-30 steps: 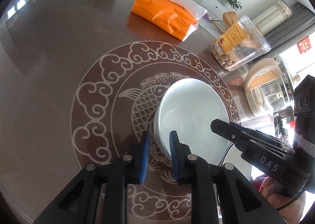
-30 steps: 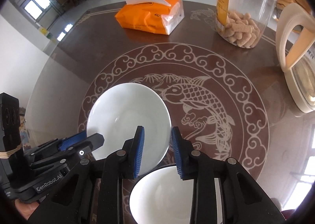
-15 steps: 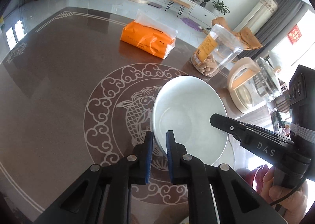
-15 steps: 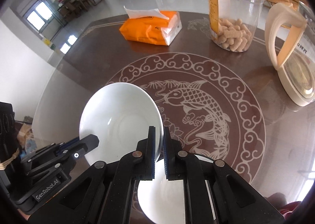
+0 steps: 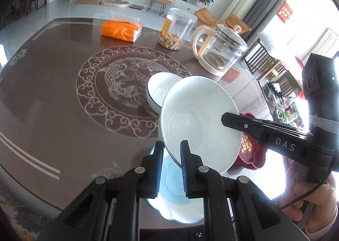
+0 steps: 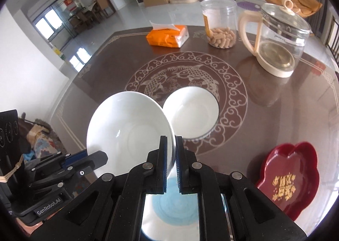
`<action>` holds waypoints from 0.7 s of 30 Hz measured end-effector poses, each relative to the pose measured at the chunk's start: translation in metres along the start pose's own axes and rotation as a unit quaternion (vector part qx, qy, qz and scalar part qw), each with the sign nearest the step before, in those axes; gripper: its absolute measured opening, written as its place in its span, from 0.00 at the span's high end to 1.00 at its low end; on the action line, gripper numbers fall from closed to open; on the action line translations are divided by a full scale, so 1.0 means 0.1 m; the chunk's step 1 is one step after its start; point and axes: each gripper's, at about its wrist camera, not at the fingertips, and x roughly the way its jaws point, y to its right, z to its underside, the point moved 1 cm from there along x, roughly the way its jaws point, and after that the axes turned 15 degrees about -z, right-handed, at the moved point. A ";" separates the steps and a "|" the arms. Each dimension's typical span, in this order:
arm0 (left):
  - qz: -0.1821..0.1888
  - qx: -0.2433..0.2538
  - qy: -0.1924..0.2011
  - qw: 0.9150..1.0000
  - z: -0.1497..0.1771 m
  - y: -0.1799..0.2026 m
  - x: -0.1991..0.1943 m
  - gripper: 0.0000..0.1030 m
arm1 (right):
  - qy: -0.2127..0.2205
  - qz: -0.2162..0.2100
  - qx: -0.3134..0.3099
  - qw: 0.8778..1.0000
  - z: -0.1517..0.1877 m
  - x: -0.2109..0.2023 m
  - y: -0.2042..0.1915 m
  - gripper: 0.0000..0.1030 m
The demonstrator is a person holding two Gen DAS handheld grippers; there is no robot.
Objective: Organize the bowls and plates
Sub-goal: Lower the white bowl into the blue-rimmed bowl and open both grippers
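The white plate (image 6: 129, 128) that lay flat on the bench (image 6: 275, 114) a second ago now hangs tilted above it, beside the white bowl (image 6: 192, 112). Our left tongs (image 5: 171, 152) and right tongs (image 6: 171, 145) each pinch its rim, the right having just closed. We judge stacking comes next.

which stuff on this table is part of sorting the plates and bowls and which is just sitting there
Part of the job:
held white bowl, gripped by left gripper and right gripper
second white bowl
blue plate
red dish

Just lying about:
tissue pack
snack jar
glass kettle
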 end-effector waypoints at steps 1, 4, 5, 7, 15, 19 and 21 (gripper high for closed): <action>0.001 0.004 -0.004 1.000 0.09 0.04 0.02 0.85 | -0.001 0.002 0.007 1.000 0.11 -0.03 0.04 0.90; 0.005 0.011 -0.025 1.000 0.33 0.14 0.14 0.85 | -0.007 0.010 0.028 1.000 0.43 -0.04 0.15 0.89; 0.006 0.013 -0.030 0.999 0.39 0.16 0.18 0.85 | -0.009 0.012 0.035 0.999 0.52 -0.03 0.19 0.89; 0.006 0.017 -0.039 0.999 0.51 0.20 0.25 0.85 | -0.013 0.014 0.048 0.999 0.67 0.00 0.29 0.89; -0.003 0.030 -0.065 0.997 0.72 0.23 0.51 0.85 | -0.028 0.017 0.077 0.996 0.98 0.18 0.51 0.89; -0.004 0.030 -0.074 0.997 0.73 0.23 0.62 0.85 | -0.030 0.023 0.077 0.996 0.99 0.25 0.55 0.89; -0.002 0.028 -0.074 0.997 0.73 0.22 0.64 0.85 | -0.029 0.021 0.082 0.996 0.99 0.27 0.59 0.89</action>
